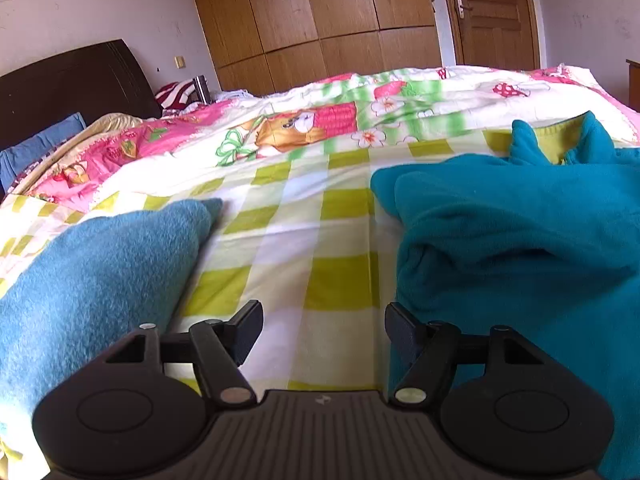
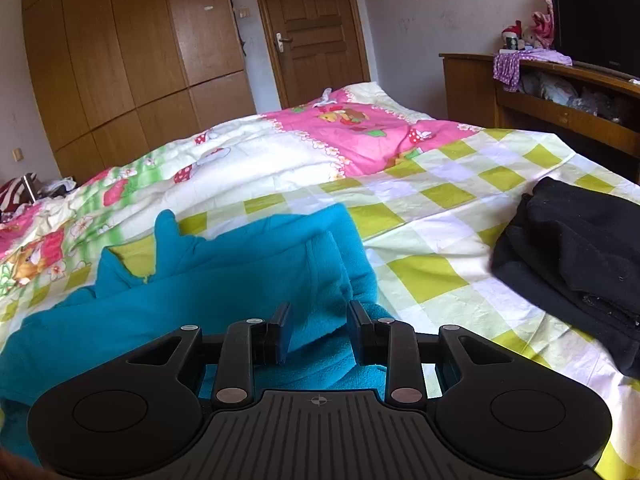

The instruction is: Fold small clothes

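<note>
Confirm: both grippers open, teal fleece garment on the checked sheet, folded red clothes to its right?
Not quite: the folded clothes to the right are black, not red, as the right wrist view shows. The rest holds: left gripper and right gripper are open, and the teal fleece garment lies on the checked sheet.

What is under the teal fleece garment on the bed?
The teal fleece garment lies on the green-and-white checked sheet, which shows all around it. Whether anything else sits beneath it cannot be seen; the fabric covers that patch.
</note>
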`<state>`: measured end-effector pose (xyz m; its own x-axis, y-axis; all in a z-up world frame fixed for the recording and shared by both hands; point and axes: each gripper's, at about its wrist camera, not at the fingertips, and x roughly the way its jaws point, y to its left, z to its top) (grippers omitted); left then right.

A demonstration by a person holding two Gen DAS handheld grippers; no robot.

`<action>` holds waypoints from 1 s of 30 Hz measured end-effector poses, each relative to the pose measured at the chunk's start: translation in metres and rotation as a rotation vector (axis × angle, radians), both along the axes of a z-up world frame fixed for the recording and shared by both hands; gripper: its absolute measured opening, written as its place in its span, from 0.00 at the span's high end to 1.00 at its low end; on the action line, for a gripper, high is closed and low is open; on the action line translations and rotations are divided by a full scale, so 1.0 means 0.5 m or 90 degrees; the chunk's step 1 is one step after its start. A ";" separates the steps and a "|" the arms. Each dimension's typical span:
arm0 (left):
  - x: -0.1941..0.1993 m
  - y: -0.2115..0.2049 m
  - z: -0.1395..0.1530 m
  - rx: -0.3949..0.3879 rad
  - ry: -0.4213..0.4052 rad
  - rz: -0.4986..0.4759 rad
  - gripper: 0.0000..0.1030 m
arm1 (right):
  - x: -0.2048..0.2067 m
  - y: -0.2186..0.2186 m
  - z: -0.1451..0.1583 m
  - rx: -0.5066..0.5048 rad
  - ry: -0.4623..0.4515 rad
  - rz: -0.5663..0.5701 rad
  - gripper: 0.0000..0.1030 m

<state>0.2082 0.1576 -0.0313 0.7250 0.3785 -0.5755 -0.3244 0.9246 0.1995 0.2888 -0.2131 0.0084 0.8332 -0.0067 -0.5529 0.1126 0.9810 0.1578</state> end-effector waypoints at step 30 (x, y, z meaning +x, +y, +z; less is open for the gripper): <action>0.036 0.018 -0.037 -0.052 -0.075 -0.038 0.22 | 0.201 0.588 0.044 -0.158 0.034 0.647 0.55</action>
<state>0.2263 0.1666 -0.0499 0.8092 0.2874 -0.5124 -0.2844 0.9548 0.0864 0.3895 0.0810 0.0304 0.4841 0.5645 -0.6686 -0.7823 0.6216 -0.0416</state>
